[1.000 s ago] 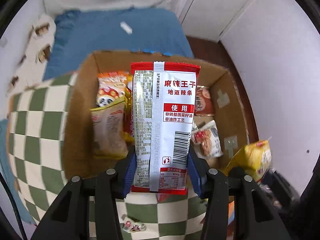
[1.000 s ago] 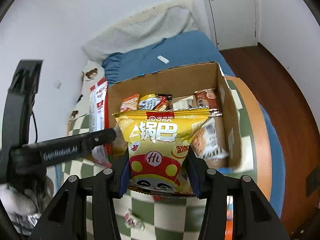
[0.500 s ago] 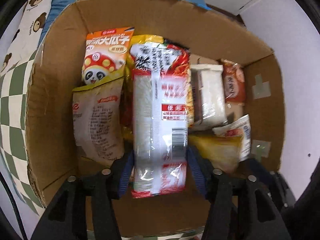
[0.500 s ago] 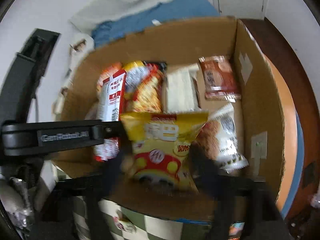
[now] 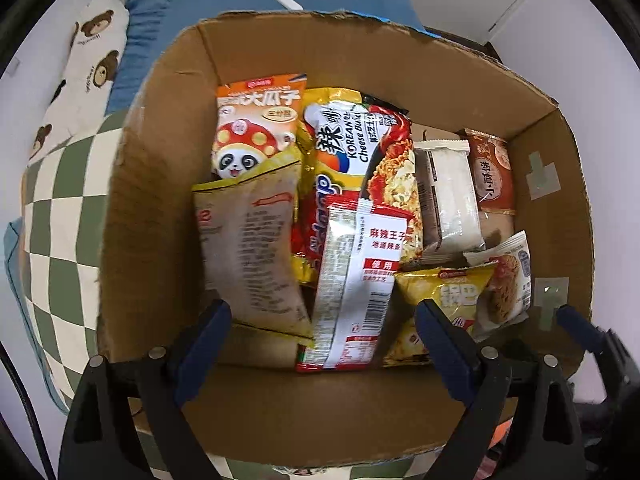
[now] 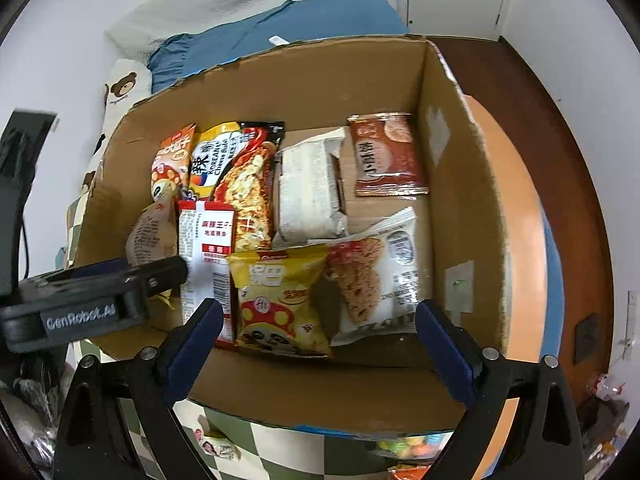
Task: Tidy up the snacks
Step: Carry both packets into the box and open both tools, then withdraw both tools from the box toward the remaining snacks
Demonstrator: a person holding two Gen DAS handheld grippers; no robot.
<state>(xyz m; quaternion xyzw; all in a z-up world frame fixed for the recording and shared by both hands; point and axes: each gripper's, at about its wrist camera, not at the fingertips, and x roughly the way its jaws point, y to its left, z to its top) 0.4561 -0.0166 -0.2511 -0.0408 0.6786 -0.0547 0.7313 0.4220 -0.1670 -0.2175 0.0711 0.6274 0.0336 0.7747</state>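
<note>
An open cardboard box (image 5: 160,200) holds several snack packs. My left gripper (image 5: 320,330) hangs over its near edge, pointing down, jaws opening. The red-and-white spicy strip pack (image 5: 356,280) lies loose between its fingers, touched by neither pad. In the right wrist view my right gripper (image 6: 320,332) stands open over the yellow chip bag (image 6: 280,300), which rests free in the box beside the strip pack (image 6: 206,252). One left finger (image 6: 156,276) reaches in from the left there.
Also in the box: an orange panda pack (image 5: 256,128), a Korean cheese noodle pack (image 5: 360,148), a white wrapped pack (image 5: 448,192), a brown biscuit pack (image 6: 384,156), an oat cookie pack (image 6: 376,276). Checkered cloth (image 5: 60,220) lies under the box, blue bedding (image 5: 240,8) behind.
Both grippers sank from above the box into it and opened. The strip pack and the yellow chip bag were let go and now lie in the box.
</note>
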